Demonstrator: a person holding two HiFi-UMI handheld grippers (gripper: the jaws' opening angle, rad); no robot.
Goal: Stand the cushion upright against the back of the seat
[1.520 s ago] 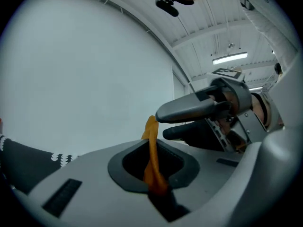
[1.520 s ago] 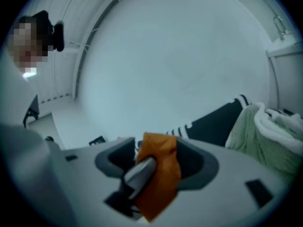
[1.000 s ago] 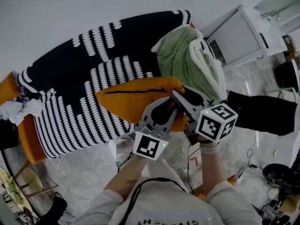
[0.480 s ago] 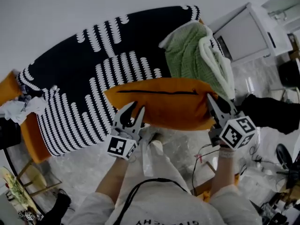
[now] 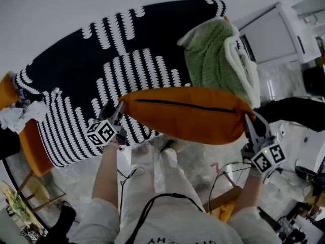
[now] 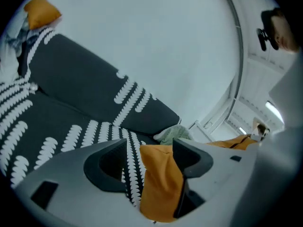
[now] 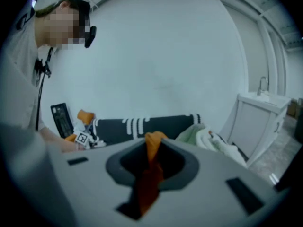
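Note:
The orange cushion (image 5: 188,116) hangs lengthwise in front of the seat of the sofa (image 5: 101,60), which wears a black cover with white marks. My left gripper (image 5: 118,111) is at the cushion's left corner. Its jaws are opening: in the left gripper view the orange corner (image 6: 158,183) lies against the right jaw of that gripper (image 6: 149,145), and the other jaw stands apart from it. My right gripper (image 5: 250,122) is shut on the cushion's right corner. The right gripper view shows orange fabric (image 7: 150,178) pinched between the jaws of this gripper (image 7: 152,143).
A green and white blanket (image 5: 213,60) is heaped on the sofa's right end. A white cabinet (image 5: 274,34) stands beyond it. Crumpled white cloth (image 5: 15,116) lies on the orange left arm (image 5: 30,141). Cables (image 5: 223,172) trail on the floor near the person's legs.
The two grippers have drawn apart from the cushion's front right, the left one moving far left and down to the left corner. The cushion now spans between them. The left jaws have widened.

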